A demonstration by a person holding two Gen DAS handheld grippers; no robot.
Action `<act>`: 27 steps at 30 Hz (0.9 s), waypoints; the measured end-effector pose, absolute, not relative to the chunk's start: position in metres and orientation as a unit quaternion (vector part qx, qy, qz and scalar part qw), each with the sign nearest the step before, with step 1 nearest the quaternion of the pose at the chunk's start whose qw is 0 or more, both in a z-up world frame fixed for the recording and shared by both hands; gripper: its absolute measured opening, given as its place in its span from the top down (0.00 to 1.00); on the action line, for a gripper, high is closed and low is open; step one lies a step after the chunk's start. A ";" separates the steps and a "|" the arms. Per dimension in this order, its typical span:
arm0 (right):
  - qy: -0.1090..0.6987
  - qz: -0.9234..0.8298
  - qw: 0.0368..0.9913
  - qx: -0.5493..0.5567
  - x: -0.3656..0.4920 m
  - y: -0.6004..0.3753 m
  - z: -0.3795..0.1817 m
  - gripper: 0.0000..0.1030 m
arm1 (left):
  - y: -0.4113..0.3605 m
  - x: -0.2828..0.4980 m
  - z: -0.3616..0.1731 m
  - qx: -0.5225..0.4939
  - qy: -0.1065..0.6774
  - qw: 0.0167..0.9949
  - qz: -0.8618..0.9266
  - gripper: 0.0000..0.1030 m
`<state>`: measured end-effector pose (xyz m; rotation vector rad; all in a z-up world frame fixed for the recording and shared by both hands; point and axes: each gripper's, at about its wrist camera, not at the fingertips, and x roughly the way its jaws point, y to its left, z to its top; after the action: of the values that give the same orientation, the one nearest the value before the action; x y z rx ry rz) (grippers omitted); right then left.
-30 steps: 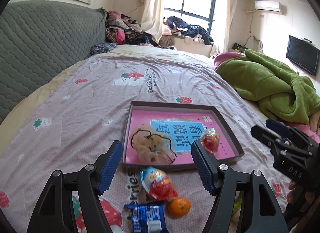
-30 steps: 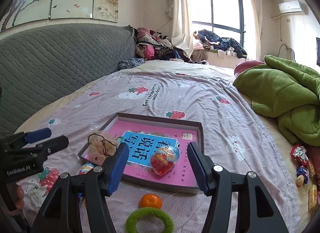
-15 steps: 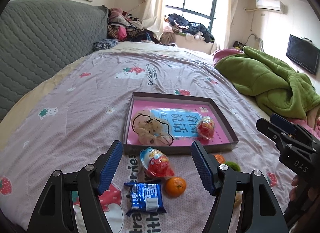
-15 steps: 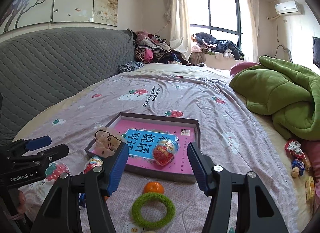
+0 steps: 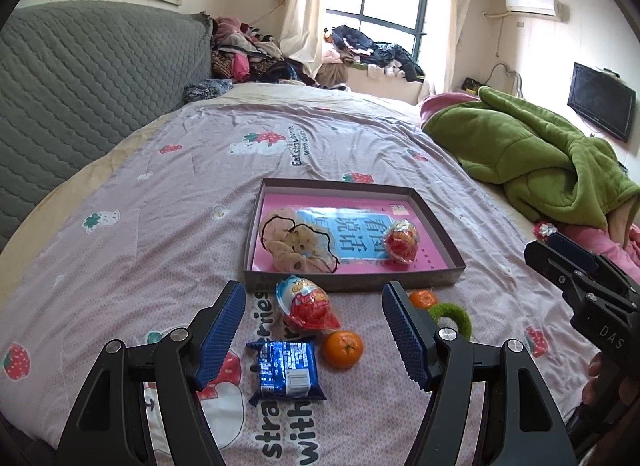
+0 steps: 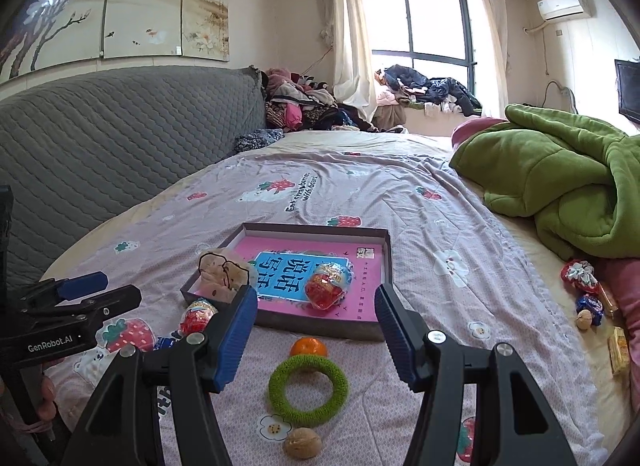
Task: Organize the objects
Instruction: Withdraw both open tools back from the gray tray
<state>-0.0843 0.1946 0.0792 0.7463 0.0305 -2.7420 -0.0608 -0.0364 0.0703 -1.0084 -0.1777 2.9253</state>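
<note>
A shallow dark box [image 5: 360,284] [image 6: 320,328] with a pink book inside lies on the bed. In it sit a beige scrunchie [image 5: 298,244] [image 6: 218,276] and a red wrapped egg [image 5: 401,242] [image 6: 326,286]. In front of the box lie a second wrapped egg [image 5: 306,304] [image 6: 198,314], a blue snack packet [image 5: 286,368], two mandarins [image 5: 343,348] [image 6: 308,347], a green ring [image 6: 308,390] [image 5: 454,316] and a walnut [image 6: 303,442]. My left gripper [image 5: 314,336] stands open above the packet and egg. My right gripper [image 6: 316,340] stands open above the mandarin and ring. Neither holds anything.
A green blanket [image 5: 532,161] [image 6: 560,181] is heaped on the right of the bed. Small wrapped sweets and a nut [image 6: 588,302] lie beside it. A grey padded headboard [image 6: 100,145] runs along the left. Clothes pile up by the window [image 5: 372,53].
Both grippers have drawn back from the box, so more loose items show in front of it: the packet and mandarin on the left, the ring and walnut on the right. Jaws stayed open.
</note>
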 end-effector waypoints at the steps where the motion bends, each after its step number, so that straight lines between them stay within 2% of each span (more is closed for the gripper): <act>1: 0.010 -0.954 0.148 0.261 -0.083 0.195 0.079 0.41 | -0.037 -0.060 0.069 -0.327 -0.056 0.020 0.943 0.29; 27: 0.012 -0.942 0.150 0.299 -0.068 0.191 0.050 0.41 | -0.039 -0.046 0.042 -0.362 -0.045 0.027 0.931 0.30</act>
<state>-0.0677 0.1909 0.0500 0.8589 0.0339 -2.7070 -0.0460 -0.0385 0.0424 -1.1170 -0.1384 2.8747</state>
